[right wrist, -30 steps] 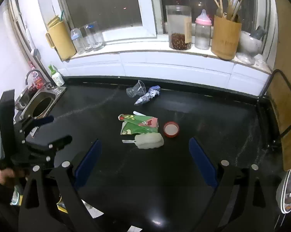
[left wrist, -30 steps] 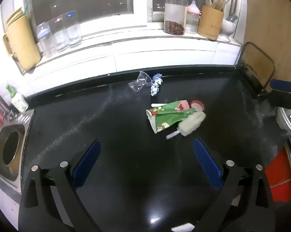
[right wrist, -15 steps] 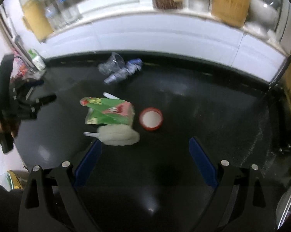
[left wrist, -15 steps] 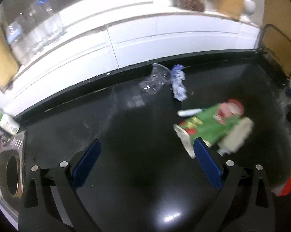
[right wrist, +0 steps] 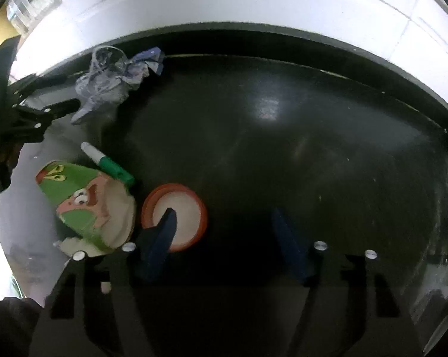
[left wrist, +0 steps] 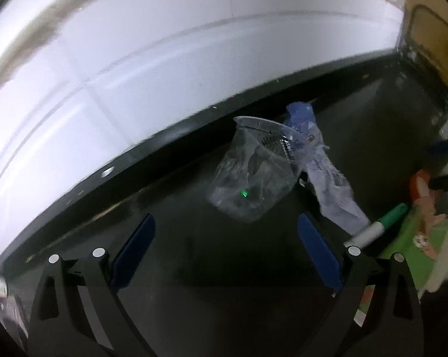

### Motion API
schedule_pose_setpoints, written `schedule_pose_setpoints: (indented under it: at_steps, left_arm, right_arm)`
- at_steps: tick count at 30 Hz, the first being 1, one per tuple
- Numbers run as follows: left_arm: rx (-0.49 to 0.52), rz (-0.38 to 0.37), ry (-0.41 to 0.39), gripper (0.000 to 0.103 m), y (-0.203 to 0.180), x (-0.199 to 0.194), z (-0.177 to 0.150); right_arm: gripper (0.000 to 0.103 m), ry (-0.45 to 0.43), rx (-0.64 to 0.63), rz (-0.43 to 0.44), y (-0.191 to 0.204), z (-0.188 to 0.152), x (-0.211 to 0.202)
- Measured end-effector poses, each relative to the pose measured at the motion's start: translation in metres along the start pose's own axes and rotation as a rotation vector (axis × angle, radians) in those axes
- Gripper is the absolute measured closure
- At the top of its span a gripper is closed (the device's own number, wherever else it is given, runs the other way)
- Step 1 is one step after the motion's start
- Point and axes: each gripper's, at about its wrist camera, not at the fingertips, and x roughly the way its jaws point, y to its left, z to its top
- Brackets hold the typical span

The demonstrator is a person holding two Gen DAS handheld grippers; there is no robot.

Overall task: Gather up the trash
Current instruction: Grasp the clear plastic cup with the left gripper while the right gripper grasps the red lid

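Trash lies on a black counter (right wrist: pixel 283 119). A crushed clear plastic cup (left wrist: pixel 253 175) lies just ahead of my open left gripper (left wrist: pixel 226 247), with a crumpled blue-white wrapper (left wrist: pixel 328 184) beside it on the right. A green-capped marker (left wrist: pixel 378 226) and a green cartoon packet (right wrist: pixel 81 202) lie further right. My right gripper (right wrist: pixel 226 223) is open and low over the counter; its left finger (right wrist: pixel 164 232) overlaps a red-rimmed white lid (right wrist: pixel 182 211). The cup (right wrist: pixel 107 59) and wrapper (right wrist: pixel 116 80) also show far left in the right wrist view, by the left gripper (right wrist: pixel 39 113).
A white tiled wall (left wrist: pixel 164 59) runs along the counter's back edge. A wooden board with a black wire frame (left wrist: pixel 432 44) stands at the far right. Bare black counter (right wrist: pixel 343 148) stretches right of the lid.
Both grippers have moved forward and down. The left one closed in on the clear cup. The right one came down over the red-rimmed lid. Both remain open.
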Motion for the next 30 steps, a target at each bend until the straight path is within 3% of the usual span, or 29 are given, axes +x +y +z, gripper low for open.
schedule_pose_setpoints:
  at_steps: [5,8,10,11,12,13,22,30]
  left_arm:
    - [0.037,-0.048,-0.002,0.010,0.000,0.028,0.010]
    - [0.060,-0.060,-0.030,0.016,-0.001,0.036,0.017]
    - [0.070,-0.065,-0.044,0.029,-0.001,0.037,0.021]
    - [0.069,-0.083,-0.043,0.034,-0.001,0.037,0.023]
    - [0.066,-0.085,-0.044,0.044,0.001,0.039,0.025]
    - [0.061,-0.086,-0.044,0.055,-0.001,0.038,0.025]
    - [-0.026,-0.054,-0.064,0.059,0.000,0.009,0.015]
    - [-0.093,0.012,-0.072,0.062,-0.005,-0.043,0.003]
  right_arm:
    - [0.055,0.014,-0.066,0.003,0.011,0.007,0.010]
    - [0.075,0.011,-0.076,0.032,0.014,0.010,0.010]
    - [0.089,0.008,-0.086,0.043,0.018,0.012,0.010]
    - [0.091,0.009,-0.083,0.041,0.019,0.013,0.011]
    - [0.096,0.011,-0.076,0.043,0.022,0.014,0.010]
    - [0.098,0.011,-0.071,0.042,0.022,0.015,0.009]
    - [0.098,-0.028,-0.067,0.026,0.026,0.023,-0.008]
    - [0.098,-0.097,-0.103,0.019,0.043,0.027,-0.043]
